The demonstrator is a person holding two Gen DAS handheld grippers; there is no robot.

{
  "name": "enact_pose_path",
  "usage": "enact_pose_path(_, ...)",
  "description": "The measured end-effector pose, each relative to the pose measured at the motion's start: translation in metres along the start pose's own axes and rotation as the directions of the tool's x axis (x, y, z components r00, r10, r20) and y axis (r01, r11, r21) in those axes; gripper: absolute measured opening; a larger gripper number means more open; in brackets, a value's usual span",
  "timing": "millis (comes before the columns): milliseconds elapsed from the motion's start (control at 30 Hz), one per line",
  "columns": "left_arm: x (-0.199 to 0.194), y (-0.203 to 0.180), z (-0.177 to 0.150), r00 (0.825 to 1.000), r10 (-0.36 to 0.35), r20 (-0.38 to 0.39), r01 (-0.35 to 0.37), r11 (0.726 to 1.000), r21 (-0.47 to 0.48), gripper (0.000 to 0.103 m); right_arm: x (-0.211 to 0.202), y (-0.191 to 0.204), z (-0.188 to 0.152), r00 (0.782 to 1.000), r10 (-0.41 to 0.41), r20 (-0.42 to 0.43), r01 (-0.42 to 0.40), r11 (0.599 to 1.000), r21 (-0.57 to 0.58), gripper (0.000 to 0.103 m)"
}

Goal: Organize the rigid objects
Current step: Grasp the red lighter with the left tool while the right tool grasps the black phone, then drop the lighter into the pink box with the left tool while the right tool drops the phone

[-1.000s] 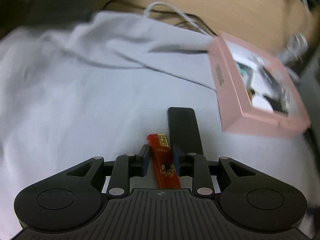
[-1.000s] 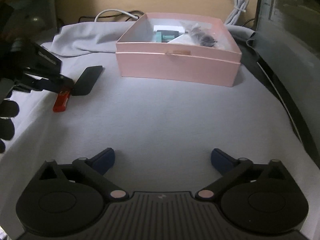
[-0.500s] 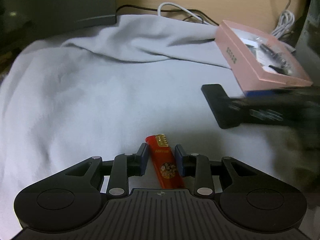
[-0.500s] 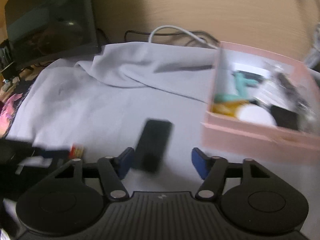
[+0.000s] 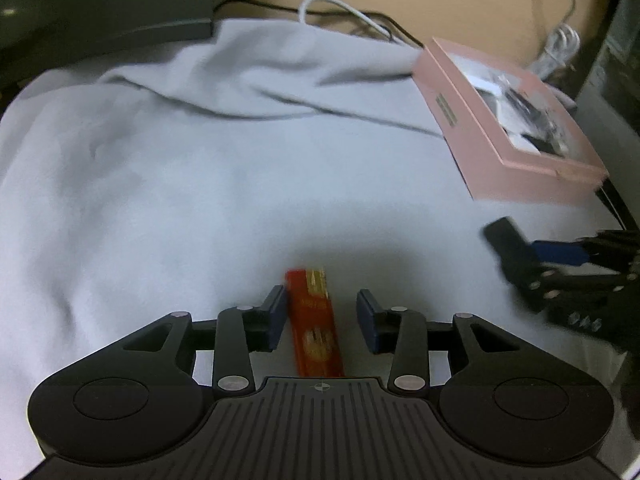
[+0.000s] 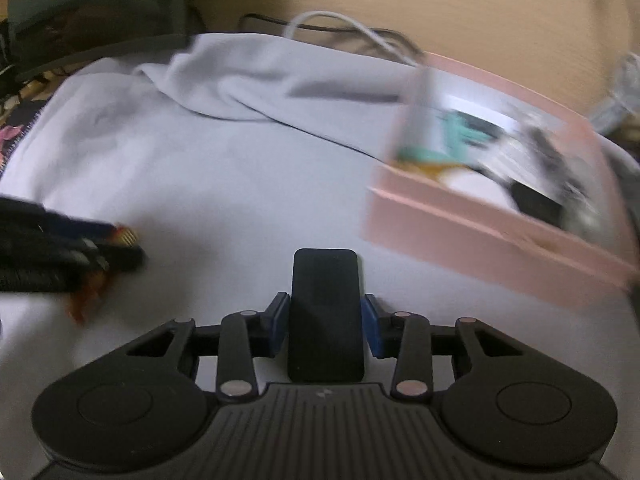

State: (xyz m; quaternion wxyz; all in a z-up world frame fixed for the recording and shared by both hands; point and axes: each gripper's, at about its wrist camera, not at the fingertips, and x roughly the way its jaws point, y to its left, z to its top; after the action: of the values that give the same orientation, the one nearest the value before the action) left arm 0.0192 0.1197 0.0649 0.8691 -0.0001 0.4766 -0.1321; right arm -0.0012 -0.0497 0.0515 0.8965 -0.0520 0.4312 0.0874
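A red lighter [image 5: 316, 320] lies on the grey cloth [image 5: 200, 184] between the fingers of my left gripper [image 5: 322, 318]. The jaws stand apart, with a gap on the lighter's right side. My right gripper [image 6: 325, 322] is shut on a flat black rectangular block [image 6: 325, 312]; it also shows in the left wrist view [image 5: 510, 246], blurred, at the right. An open pink box [image 6: 500, 184] holding several small items sits to the right; it also shows in the left wrist view [image 5: 508, 128]. The left gripper and lighter appear blurred at the left of the right wrist view [image 6: 92, 256].
White cables [image 5: 352, 20] and black cables lie behind the cloth against a tan wall. A dark monitor [image 6: 88, 12] stands at the back left. A dark case edge [image 5: 616, 80] rises at the far right.
My left gripper has opened around the red lighter. My right gripper has closed on the black block and carried it to the right, away from the lighter.
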Motion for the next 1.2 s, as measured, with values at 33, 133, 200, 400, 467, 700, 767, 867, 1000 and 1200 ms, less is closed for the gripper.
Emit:
enact_pose_path(33, -0.002, 0.0, -0.004, 1.0, -0.001, 0.002, 0.001, 1.0, 0.005, 0.042, -0.006, -0.009, -0.008, 1.0, -0.015, -0.002, 0.015, 1.0, 0.017, 0.038)
enact_pose_path(133, -0.005, -0.004, -0.012, 0.999, 0.017, 0.029, -0.018, 1.0, 0.023, 0.042, -0.02, -0.029, -0.027, 1.0, -0.011, -0.003, 0.011, 0.998, 0.067, 0.04)
enact_pose_path(200, -0.005, -0.008, -0.015, 0.998, 0.037, 0.045, -0.038, 0.999, 0.025, 0.042, -0.025, -0.033, -0.036, 1.0, -0.015, 0.013, 0.014, 0.998, 0.068, 0.044)
enact_pose_path(400, -0.004, -0.002, -0.012, 0.999, 0.022, 0.048, -0.023, 1.0, 0.003, 0.042, -0.021, -0.03, -0.035, 0.999, -0.033, 0.042, 0.03, 0.996, 0.078, 0.046)
enact_pose_path(467, -0.006, 0.003, -0.012, 0.999, -0.005, 0.037, 0.005, 1.0, -0.006, 0.042, -0.017, -0.029, -0.03, 0.999, -0.035, 0.035, 0.032, 0.996, 0.083, 0.046)
enact_pose_path(700, -0.015, 0.009, -0.018, 1.0, -0.009, 0.018, 0.01, 0.999, -0.033, 0.026, -0.027, -0.026, -0.032, 0.999, 0.011, -0.035, -0.008, 0.997, 0.077, 0.038)
enact_pose_path(767, -0.018, -0.002, -0.023, 1.0, 0.009, 0.025, -0.011, 0.999, 0.048, 0.026, -0.04, -0.029, -0.035, 0.998, 0.031, -0.047, -0.026, 0.995, 0.093, 0.038)
enact_pose_path(867, -0.035, -0.025, -0.03, 0.998, -0.039, 0.052, 0.03, 0.985, 0.168, 0.024, -0.067, -0.035, -0.041, 0.999, 0.027, -0.023, -0.025, 0.996, 0.091, 0.038)
enact_pose_path(1000, -0.076, -0.062, -0.001, 0.97, -0.209, 0.124, 0.168, 0.945, 0.28, 0.01, -0.113, -0.049, -0.046, 0.999, -0.012, 0.041, 0.009, 0.996, 0.086, 0.038)
enact_pose_path(1200, -0.114, -0.103, 0.092, 0.884, -0.34, 0.321, 0.199, 0.895, 0.399, 0.01, -0.172, -0.071, -0.045, 0.974, -0.131, 0.184, 0.103, 0.982, 0.156, 0.038)
